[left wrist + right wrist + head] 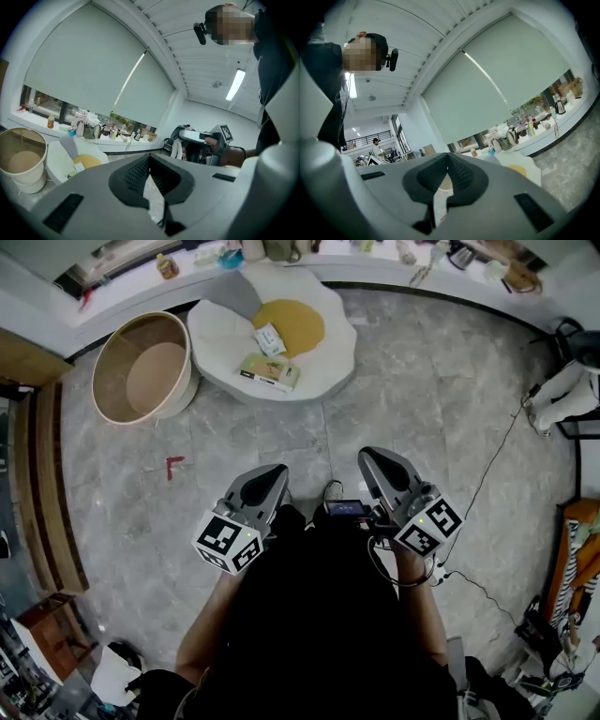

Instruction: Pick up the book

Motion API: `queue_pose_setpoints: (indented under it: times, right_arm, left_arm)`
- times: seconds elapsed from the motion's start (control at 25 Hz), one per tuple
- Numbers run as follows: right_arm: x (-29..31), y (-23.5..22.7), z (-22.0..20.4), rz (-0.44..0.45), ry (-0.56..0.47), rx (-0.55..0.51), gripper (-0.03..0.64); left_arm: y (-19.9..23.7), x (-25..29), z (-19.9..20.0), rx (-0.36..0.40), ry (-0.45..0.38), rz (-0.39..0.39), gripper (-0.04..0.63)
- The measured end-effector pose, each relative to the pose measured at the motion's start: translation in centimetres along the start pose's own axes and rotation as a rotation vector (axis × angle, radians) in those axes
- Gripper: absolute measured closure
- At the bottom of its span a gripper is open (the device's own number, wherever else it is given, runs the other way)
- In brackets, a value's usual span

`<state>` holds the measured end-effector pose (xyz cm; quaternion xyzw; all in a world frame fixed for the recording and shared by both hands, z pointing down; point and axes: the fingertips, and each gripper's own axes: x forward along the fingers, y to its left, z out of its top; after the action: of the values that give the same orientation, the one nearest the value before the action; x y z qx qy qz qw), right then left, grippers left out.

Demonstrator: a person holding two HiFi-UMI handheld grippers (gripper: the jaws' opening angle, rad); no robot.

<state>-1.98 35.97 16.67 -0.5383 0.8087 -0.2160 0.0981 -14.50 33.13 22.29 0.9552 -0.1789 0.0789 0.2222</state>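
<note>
1. Firstly, nearest of all, the person's black-clad body [323, 615] fills the lower head view. Both forearms reach forward, and the two grippers are held side by side, close together.
2. The grey left gripper [275, 474] has a black-and-white marker cube [227, 542] behind its jaws. The jaws are pressed together, dark ribbed pad against pad.
3. The grey right gripper [372, 458], just to the right of the left one, also has its jaws closed on each other. Only a narrow slit shows behind the pads.
4. Ahead of the left jaws and off to their left, a small red L-shaped mark [174, 465] lies on the grey marble-tiled floor [422, 381].
5. Well ahead of the left jaws, far apart from both grippers, the green-and-cream book [269, 371] lies flat on a white egg-shaped floor cushion [333, 357]. It sits at the near edge of the cushion's round yellow centre [295, 326].
6. A small white packet [269, 338] lies just beyond the book, on the yellow centre's left edge.
7. Left of the cushion and just beside it stands a round beige tub [117, 348], open at the top.
8. Farthest ahead of the jaws, a white window ledge [131, 285] carries a small yellow bottle [167, 266] and other items too small to tell.
</note>
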Motion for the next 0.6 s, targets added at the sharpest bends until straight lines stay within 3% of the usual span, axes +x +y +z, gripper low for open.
queue_pose_setpoints:
  times: [0.6]
  right_arm:
    - [2.0, 3.5, -2.1, -0.065, -0.010, 0.009, 0.600]
  left_arm:
    - [3.4, -3.6, -1.4, -0.016, 0.047, -0.031, 0.581]
